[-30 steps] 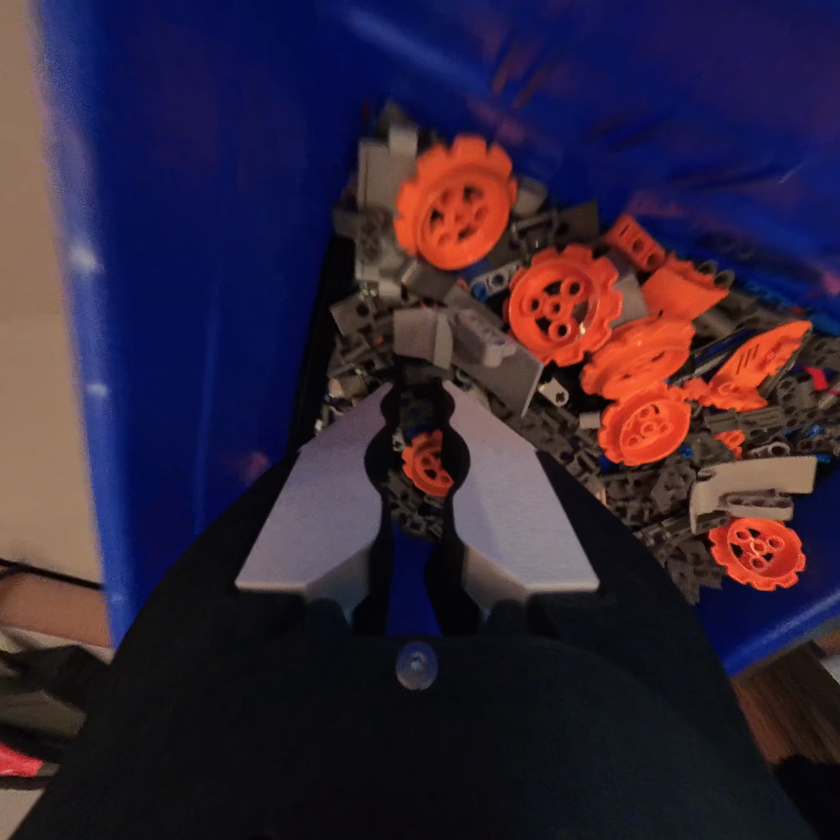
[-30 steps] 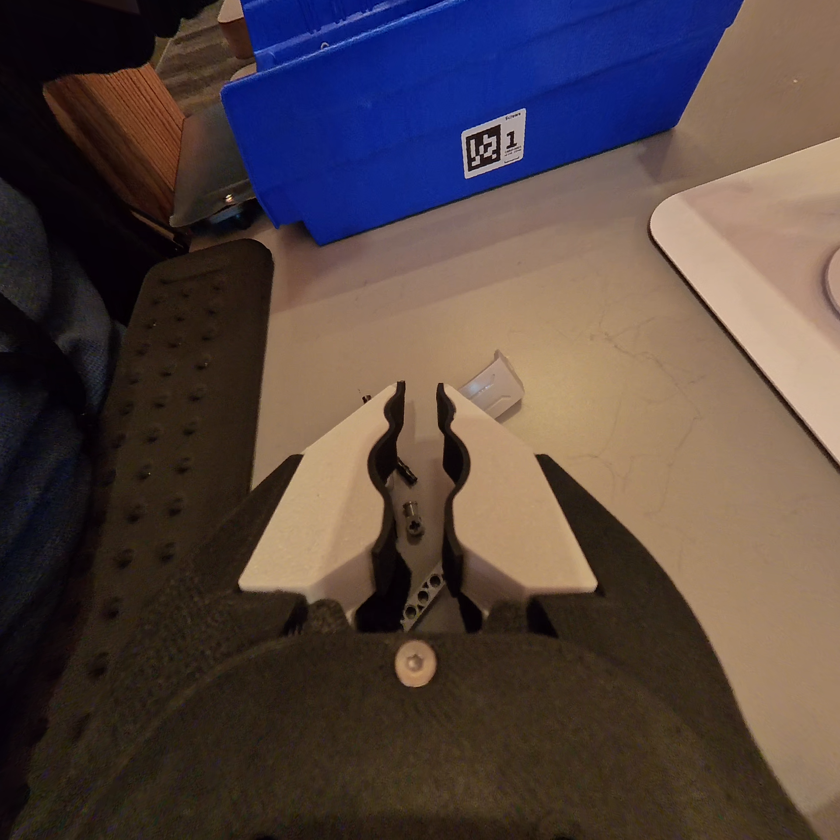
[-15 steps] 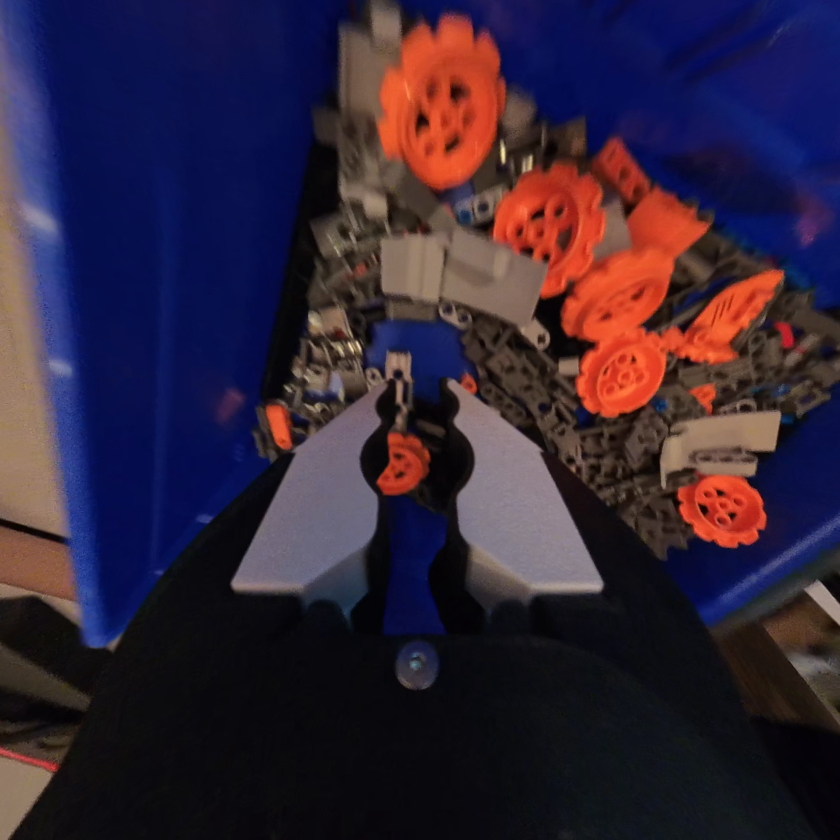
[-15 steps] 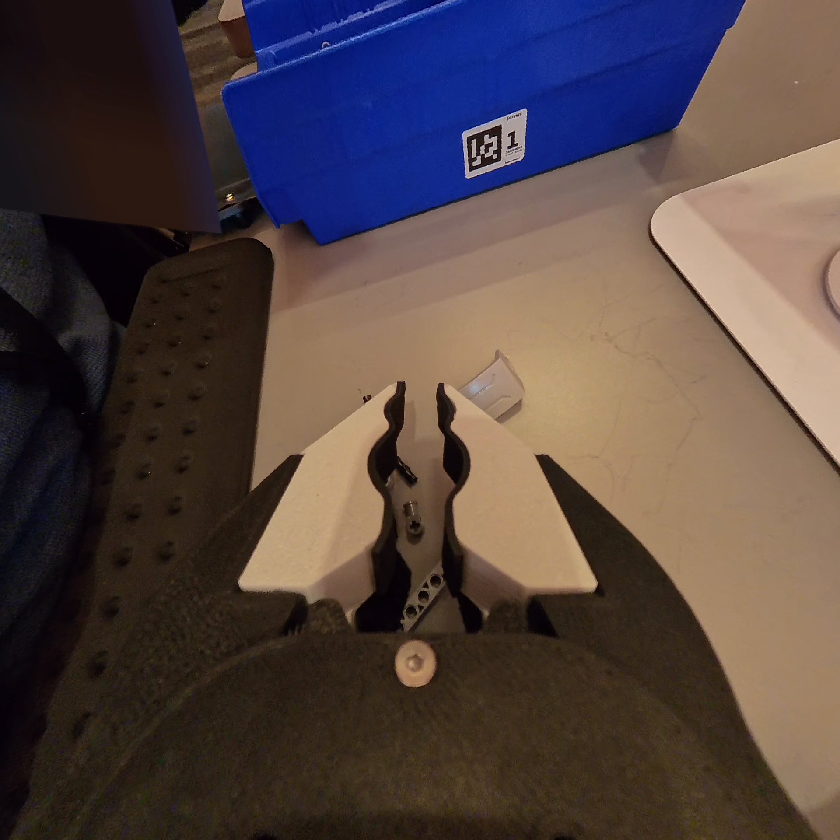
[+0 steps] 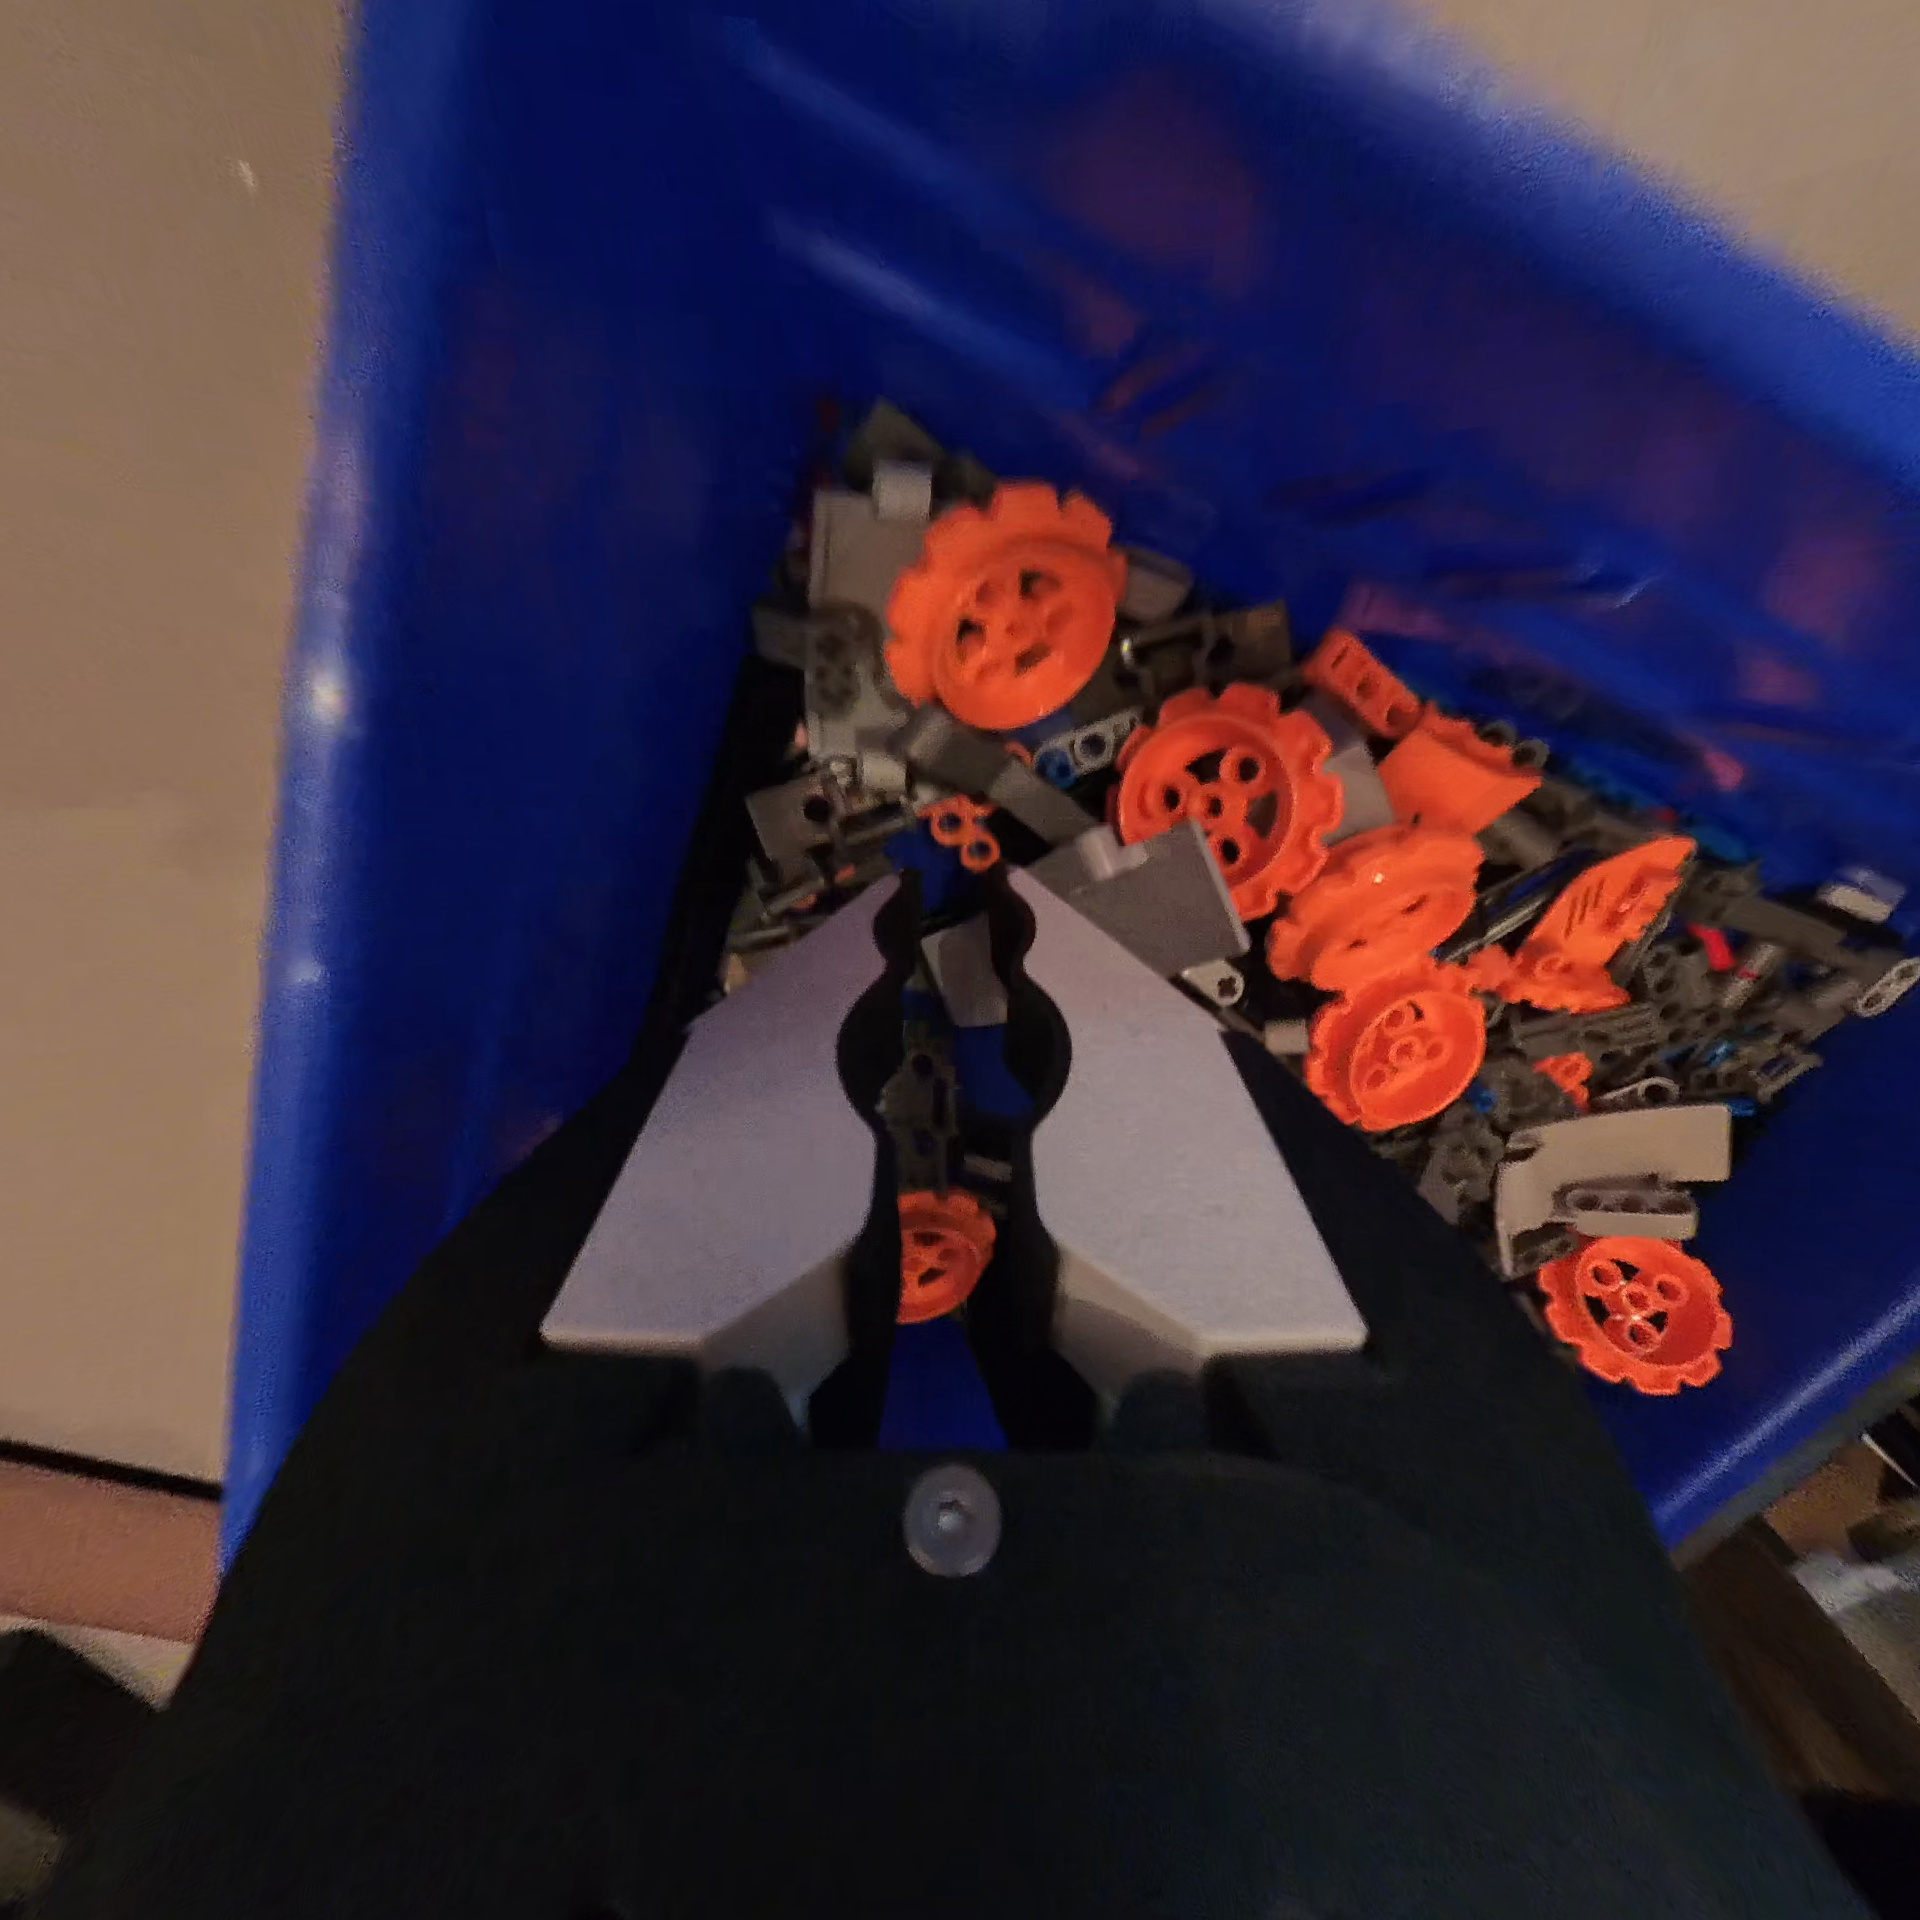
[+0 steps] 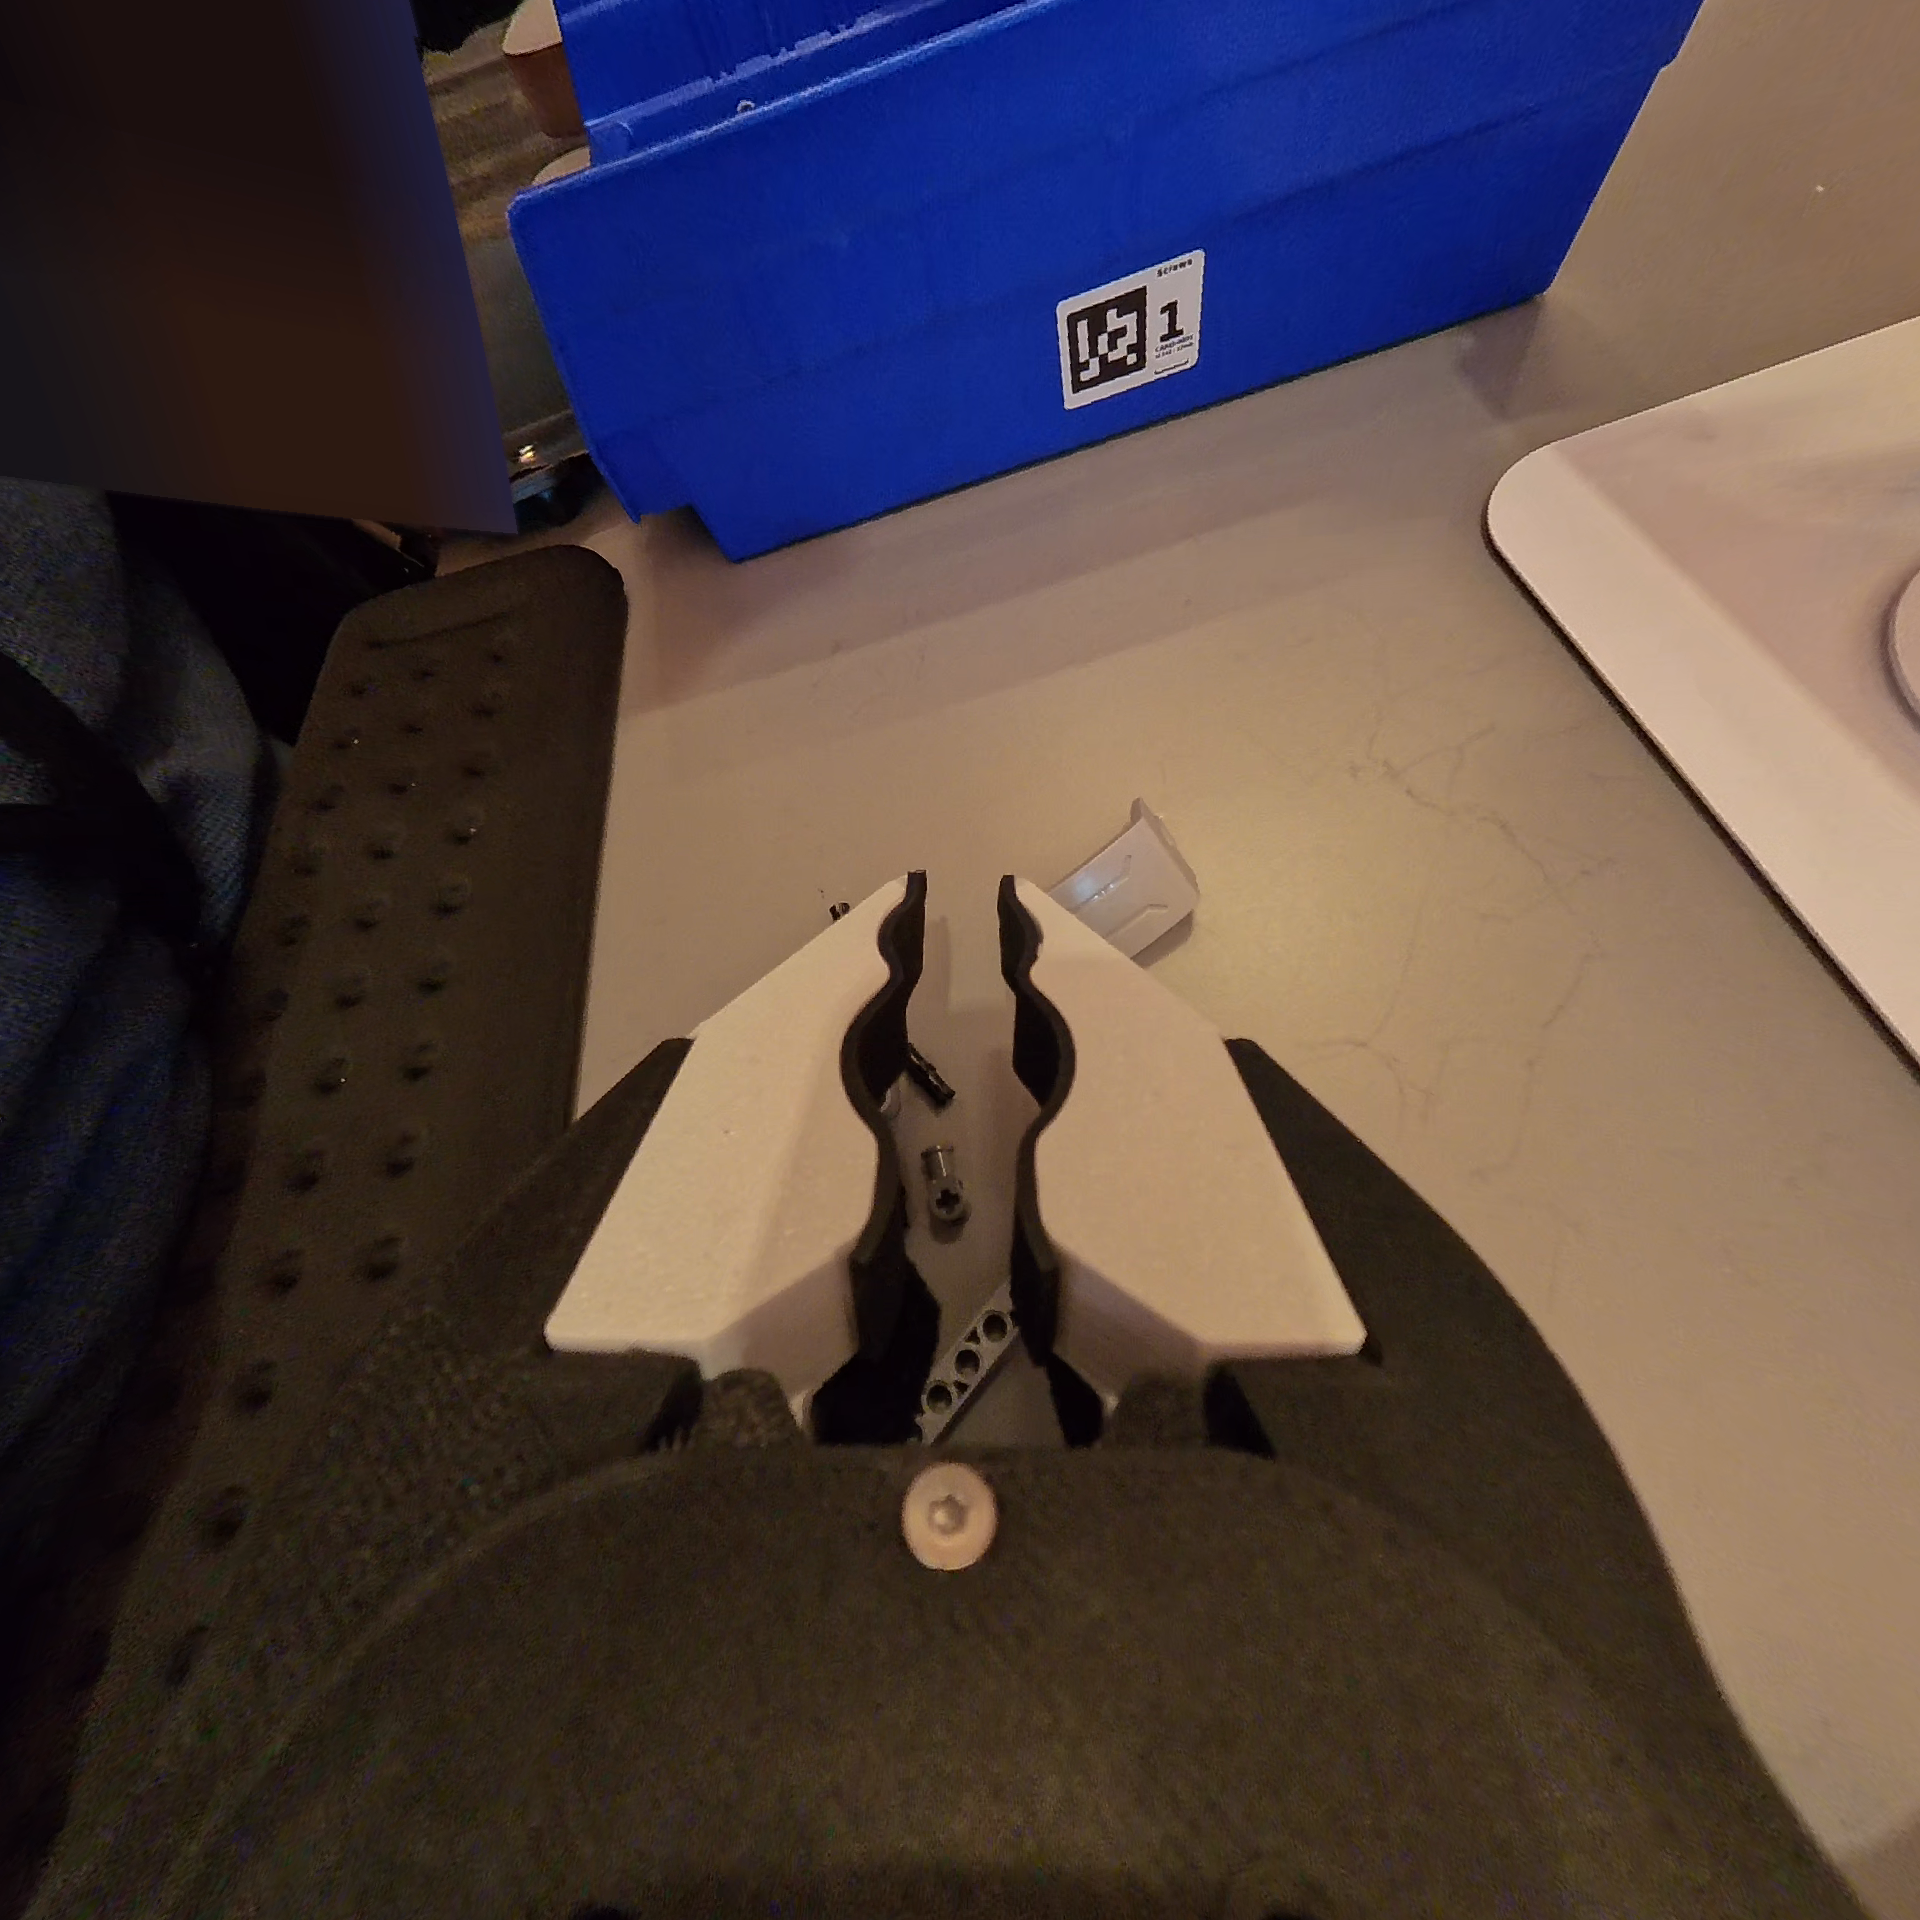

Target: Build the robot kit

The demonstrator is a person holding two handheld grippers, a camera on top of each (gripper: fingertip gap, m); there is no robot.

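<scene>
Left gripper (image 5: 958, 883): clenched on a dark grey piece (image 5: 920, 1101) with a small orange gear (image 5: 935, 1257), above the blue bin (image 5: 520, 623).
Right gripper (image 6: 961, 894): slightly parted, empty, over the table (image 6: 1351, 1351).
Change: the piece has come up off the pile; the right gripper is unmoved.

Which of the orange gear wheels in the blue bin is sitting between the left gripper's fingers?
The small orange gear, low between the left gripper fingers. The bigger ones, like the top wheel, lie in the pile beyond.

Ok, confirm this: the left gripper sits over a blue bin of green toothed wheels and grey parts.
Not quite: the toothed wheels are orange, not green. The left wrist view shows the left gripper over the blue bin holding them and grey parts.
</scene>
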